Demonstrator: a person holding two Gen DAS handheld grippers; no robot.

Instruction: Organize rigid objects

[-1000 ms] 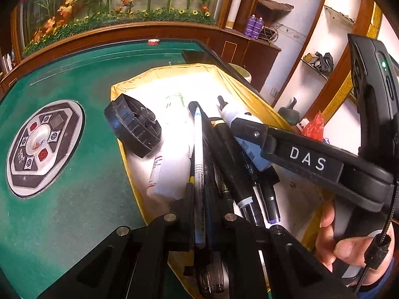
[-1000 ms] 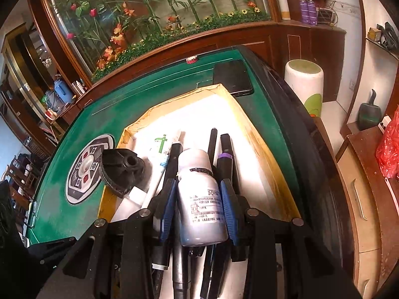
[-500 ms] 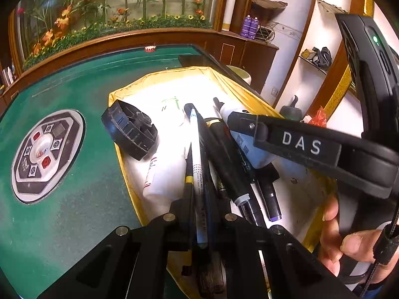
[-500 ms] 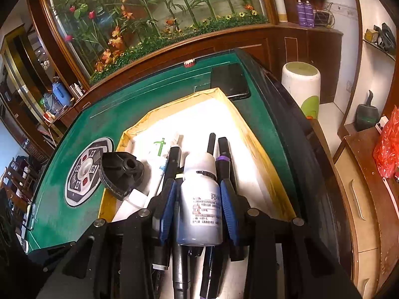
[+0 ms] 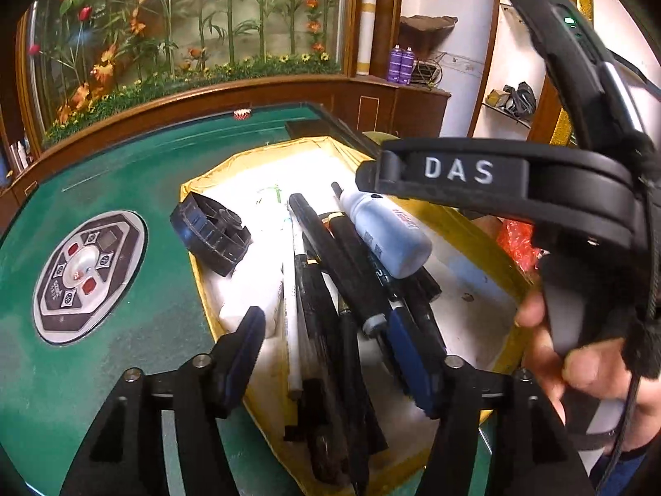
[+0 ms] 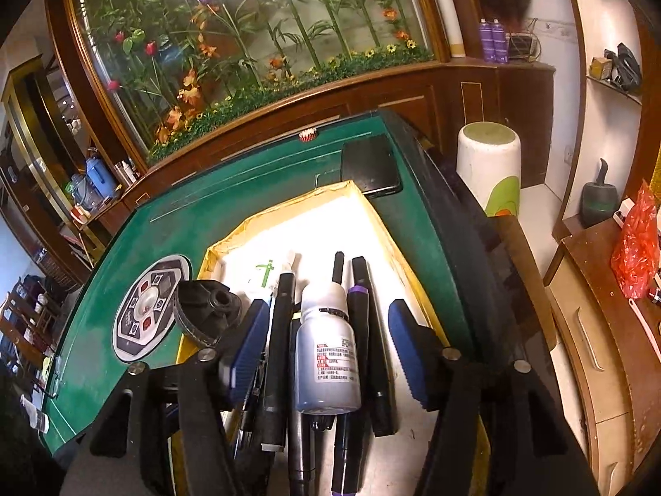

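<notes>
A yellow-rimmed white tray (image 5: 467, 223) (image 6: 384, 223) lies on the green table. In it lie a pile of black pens and markers (image 5: 330, 273) (image 6: 281, 347), a thin white pen (image 5: 292, 322), a white ink bottle (image 5: 388, 235) (image 6: 326, 355), a white tube (image 5: 256, 289) and a black ribbed disc (image 5: 210, 235) (image 6: 206, 314) leaning on the left rim. My left gripper (image 5: 330, 343) is open above the pens. My right gripper (image 6: 326, 343) is open, its pads either side of the bottle without touching it. The right gripper's body (image 5: 537, 190) shows in the left wrist view.
A round control panel (image 5: 86, 268) (image 6: 148, 310) sits in the table's middle. A black phone (image 6: 369, 165) lies beyond the tray's far corner. The table's right edge drops off to a white stool (image 6: 489, 165) and a wooden cabinet (image 6: 599, 351).
Both grippers have opened. The left let go of the thin white pen, the right let go of the white bottle; both now lie in the tray. Both grippers rose slightly.
</notes>
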